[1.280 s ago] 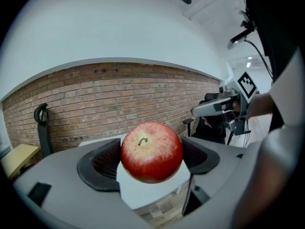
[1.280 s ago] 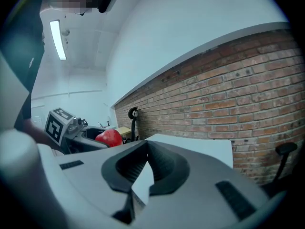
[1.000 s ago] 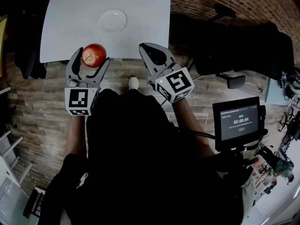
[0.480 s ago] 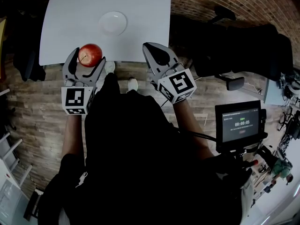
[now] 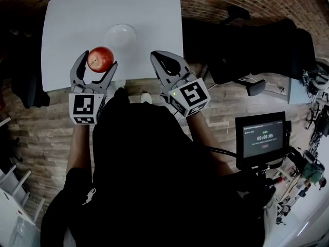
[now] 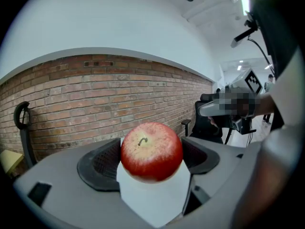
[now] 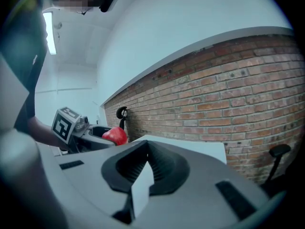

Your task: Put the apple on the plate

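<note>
**Holding the apple just short of the plate**

Clamps the red apple (image 5: 101,59) in the left gripper (image 5: 96,62), both jaws pressed against its sides and the stem end turned back toward that gripper's camera. Holds it just beside the plate (image 5: 121,36), off the rim's near-left side in the head view, above the white table (image 5: 72,19). Cannot tell from that view how high above the tabletop. Shows, in the left gripper view, a patch of white tabletop under the fruit between the jaws, and a brick wall (image 6: 71,94) beyond.

Carries nothing in the right gripper (image 5: 158,56). Has its jaws brought together at the tips, with only a thin wedge of gap lower down between the pads and white tabletop visible through it. Sits off the plate's near-right side, roughly level with the apple, over the table's near edge. Catches, in the right gripper view, the apple and the left gripper's marker cube (image 7: 64,123) off to one side.

Finds the plate round and white, flat on the table, with the apple not yet on it.

Places a small screen (image 5: 262,140) with a timer readout well apart from the plate, far to its right and closer to the person.
</note>
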